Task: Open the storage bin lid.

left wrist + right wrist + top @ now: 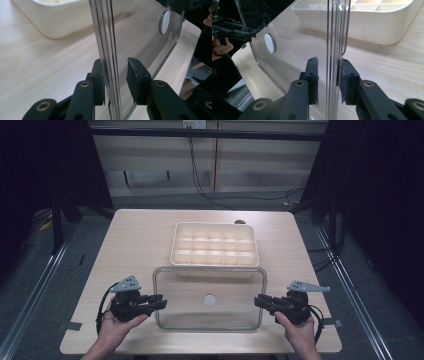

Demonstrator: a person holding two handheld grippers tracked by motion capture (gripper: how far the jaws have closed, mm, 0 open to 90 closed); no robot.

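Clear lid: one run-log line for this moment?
clear plastic lid edges between both jaws | left gripper open | right gripper nearly closed | cream compartment tray behind

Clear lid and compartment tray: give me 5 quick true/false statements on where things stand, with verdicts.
1. The clear lid sits closed on top of the compartment tray. False: it is nearer the person than the tray, with only its far edge at the tray's near wall.
2. The left tongs straddle the lid's edge. True; one pad touches it, the other stands apart with a gap.
3. The right tongs are at the lid's opposite edge. True; that edge runs between their jaws.
4. The tray's compartments hold screws. False: the ones in sight look empty.
5. The round silver knob sits at a corner of the lid. False: it is near the lid's middle.
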